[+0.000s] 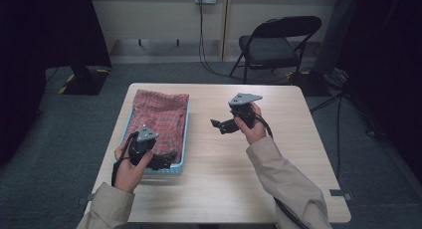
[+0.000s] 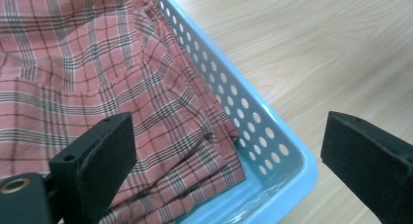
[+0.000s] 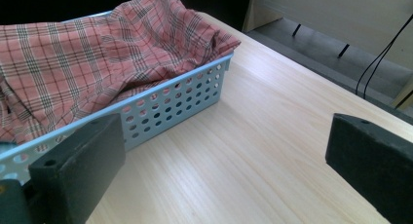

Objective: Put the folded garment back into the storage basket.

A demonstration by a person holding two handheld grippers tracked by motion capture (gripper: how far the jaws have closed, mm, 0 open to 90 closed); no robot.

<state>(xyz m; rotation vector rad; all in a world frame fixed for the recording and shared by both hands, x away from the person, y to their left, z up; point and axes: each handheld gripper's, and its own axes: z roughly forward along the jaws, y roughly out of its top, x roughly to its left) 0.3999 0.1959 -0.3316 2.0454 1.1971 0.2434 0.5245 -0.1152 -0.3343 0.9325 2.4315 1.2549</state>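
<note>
A: On the left side of the pale wooden table (image 1: pixel 219 179), the light-blue perforated plastic basket (image 1: pixel 185 139) runs its long axis away from the person, filled with red plaid cloth (image 1: pixel 161 114).

B: And the left gripper (image 1: pixel 166 159)?

A: Jaws wide, hanging above the basket's near corner. The right gripper (image 1: pixel 219 125) hovers mid-table, jaws wide too, pointing towards the basket, gripping nothing.
</note>
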